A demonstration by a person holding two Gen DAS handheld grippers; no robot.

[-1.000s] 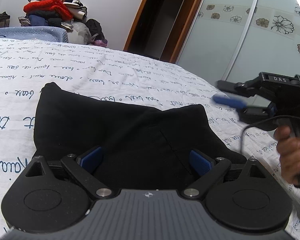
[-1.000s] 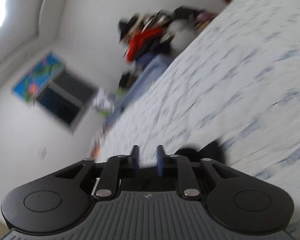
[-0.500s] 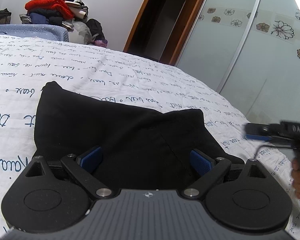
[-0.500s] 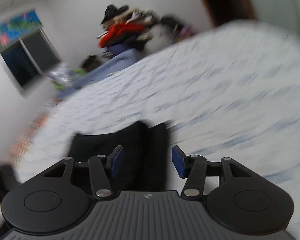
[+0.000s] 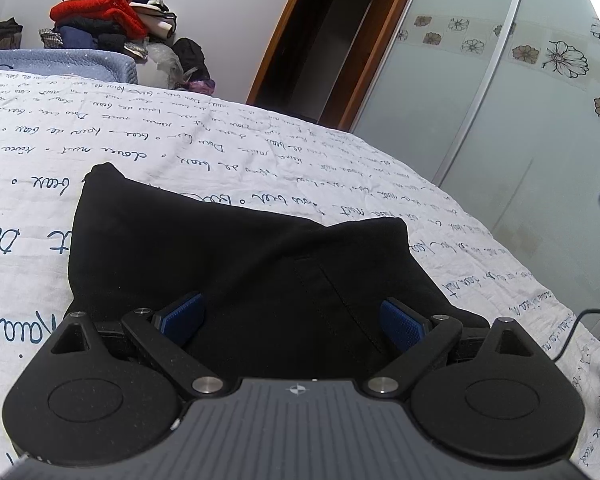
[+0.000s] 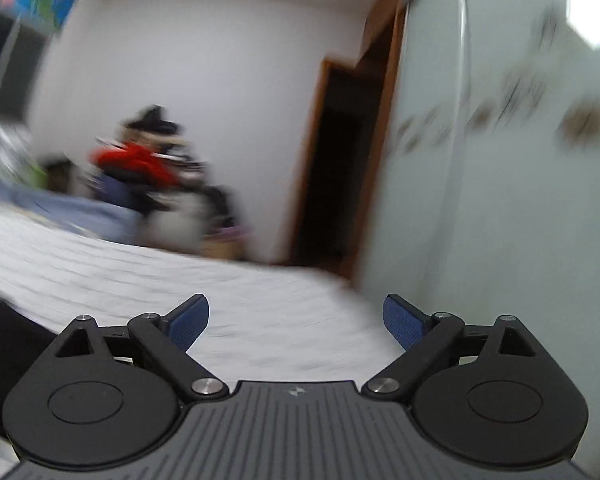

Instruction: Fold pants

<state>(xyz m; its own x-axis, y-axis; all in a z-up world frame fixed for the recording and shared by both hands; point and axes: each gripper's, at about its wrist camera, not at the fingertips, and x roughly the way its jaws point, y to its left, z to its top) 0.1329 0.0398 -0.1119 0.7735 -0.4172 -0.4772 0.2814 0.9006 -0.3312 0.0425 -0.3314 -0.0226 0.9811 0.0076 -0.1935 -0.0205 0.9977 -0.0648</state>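
The black pants (image 5: 236,264) lie folded into a compact shape on the white bed sheet with blue writing (image 5: 180,152). My left gripper (image 5: 292,320) is open and empty, low over the near edge of the pants, its blue pads on either side of the cloth. My right gripper (image 6: 296,322) is open and empty, held above the sheet (image 6: 260,300) to the right of the pants; its view is blurred by motion. A dark edge of the pants (image 6: 4,332) shows at its far left.
A pile of clothes with a red garment (image 5: 100,12) sits beyond the bed's far end. A dark doorway (image 5: 300,40) and a frosted sliding door with flower prints (image 5: 520,100) stand to the right. A black cable (image 5: 580,328) hangs at the bed's right edge.
My right gripper has opened from nearly shut and swung away to the right, almost out of the left wrist view. My left gripper has stayed put over the pants.
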